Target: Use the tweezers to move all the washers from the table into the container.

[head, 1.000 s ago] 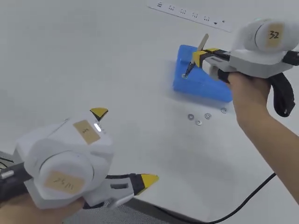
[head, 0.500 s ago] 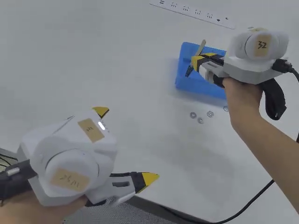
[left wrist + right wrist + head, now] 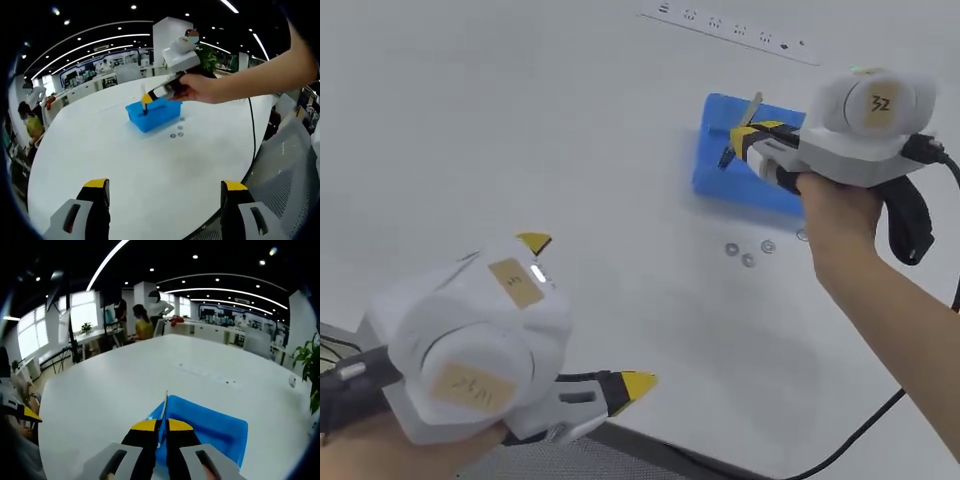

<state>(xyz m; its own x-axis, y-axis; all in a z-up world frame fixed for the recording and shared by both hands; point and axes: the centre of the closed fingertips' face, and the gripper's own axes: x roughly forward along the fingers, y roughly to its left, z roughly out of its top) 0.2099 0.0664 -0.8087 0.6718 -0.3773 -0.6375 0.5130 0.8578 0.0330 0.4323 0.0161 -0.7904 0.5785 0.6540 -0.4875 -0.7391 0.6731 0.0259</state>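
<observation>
Right gripper (image 3: 738, 140) has its jaws pressed together on the tweezers (image 3: 753, 105), poised over the blue container (image 3: 718, 175) with the rim just below its tips. The washers (image 3: 748, 250) lie on the table (image 3: 500, 120) under the gripper's handle, just outside the container's near wall. Left gripper (image 3: 165, 186) is spread wide and holds nothing. It sits at the table's near edge, with open white surface ahead.

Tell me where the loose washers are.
Head view: the washers lie clustered on the table, right of centre, just on the near side of the blue container.
</observation>
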